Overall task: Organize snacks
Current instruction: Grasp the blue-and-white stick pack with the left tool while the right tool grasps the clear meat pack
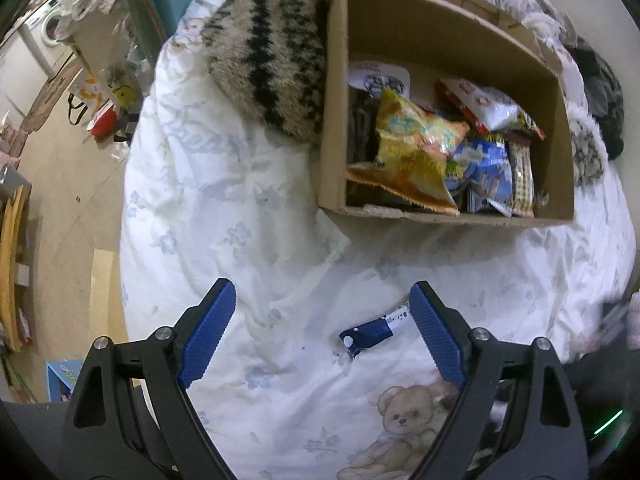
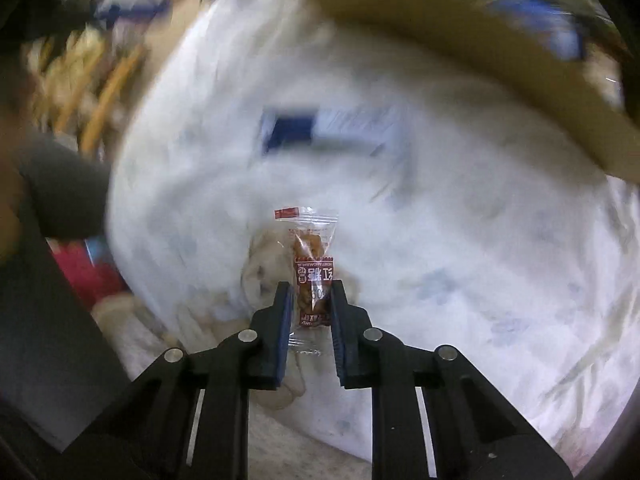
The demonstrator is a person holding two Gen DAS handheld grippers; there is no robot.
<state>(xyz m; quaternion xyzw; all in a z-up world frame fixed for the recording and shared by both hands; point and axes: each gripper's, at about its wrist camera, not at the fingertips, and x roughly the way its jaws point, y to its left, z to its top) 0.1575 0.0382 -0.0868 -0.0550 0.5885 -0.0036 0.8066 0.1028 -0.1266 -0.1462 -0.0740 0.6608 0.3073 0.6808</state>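
A cardboard box [image 1: 334, 128] lies on the white bedspread and holds several snack packets, among them a yellow bag [image 1: 416, 152]. My left gripper [image 1: 322, 300] is open and empty above the bedspread, in front of the box. A small blue and white packet [image 1: 370, 334] lies on the bedspread close to its right finger. My right gripper [image 2: 310, 288] is shut on a small clear and red snack packet [image 2: 310, 264] and holds it above the bedspread. The blue and white packet [image 2: 296, 130] and the box wall [image 2: 480, 52] show blurred beyond it.
A fuzzy striped cushion [image 1: 268, 48] lies against the box's left side. The bed's left edge drops to a floor with bags and clutter [image 1: 96, 108]. Dark clothes [image 1: 604, 92] lie right of the box. The right wrist view is motion-blurred.
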